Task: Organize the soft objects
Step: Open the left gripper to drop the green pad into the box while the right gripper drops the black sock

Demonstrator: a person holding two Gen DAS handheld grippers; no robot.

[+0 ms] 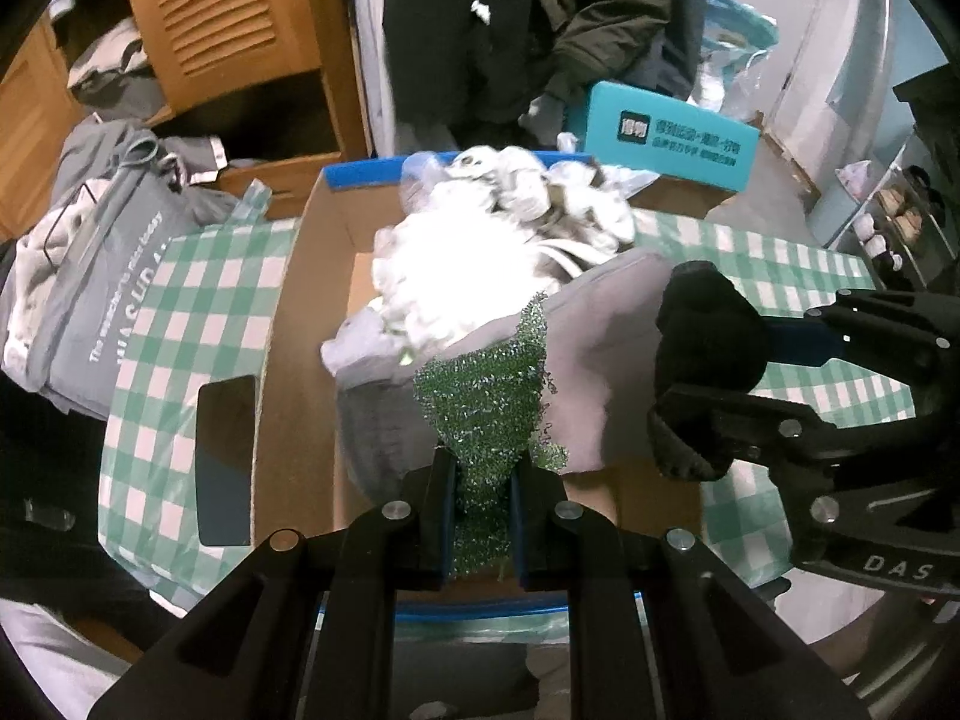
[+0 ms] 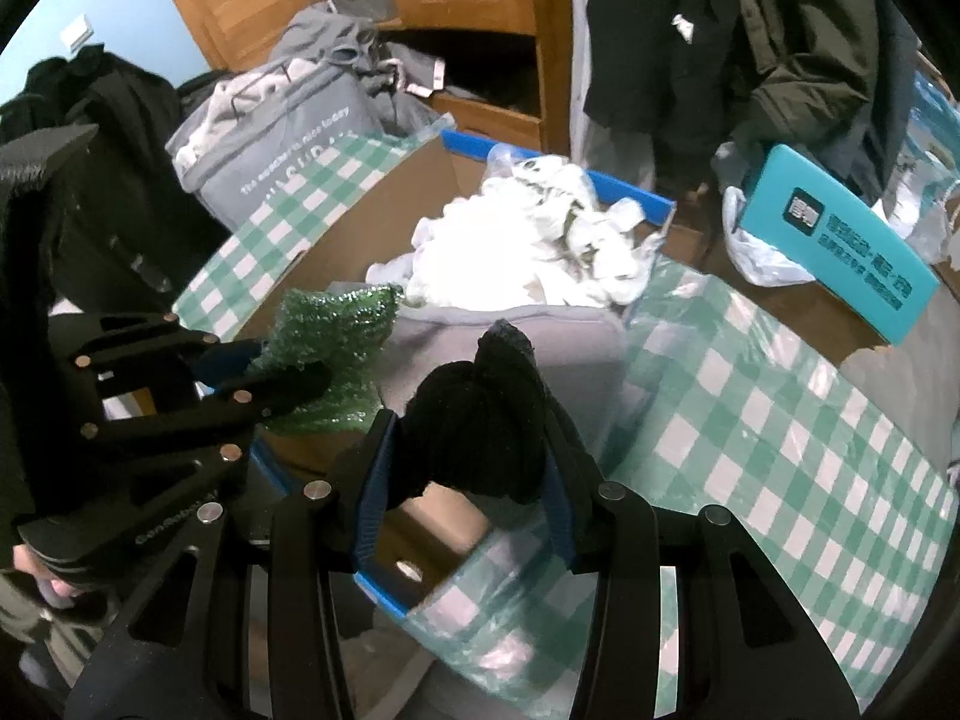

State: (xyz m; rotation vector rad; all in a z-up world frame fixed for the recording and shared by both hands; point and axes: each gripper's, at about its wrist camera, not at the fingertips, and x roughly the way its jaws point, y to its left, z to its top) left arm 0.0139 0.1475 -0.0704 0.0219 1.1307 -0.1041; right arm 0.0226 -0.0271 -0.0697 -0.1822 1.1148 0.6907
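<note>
My left gripper (image 1: pixel 480 480) pinches the green scrubber (image 1: pixel 486 396) over the box (image 1: pixel 288 324). My right gripper (image 2: pixel 468 468) squeezes the black sock (image 2: pixel 480 420). Only the left view shows shoes (image 1: pixel 894 216) far right.

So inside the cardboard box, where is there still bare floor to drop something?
Bare cardboard box floor shows along its left wall, beside the grey cushion and white cloth pile, and in a strip at the near edge. The middle and far end are crowded.

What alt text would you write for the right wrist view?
The right gripper holds a black knit bundle above an open cardboard box of white and grey soft items. At left, the left gripper holds a green sparkly cloth.
</note>
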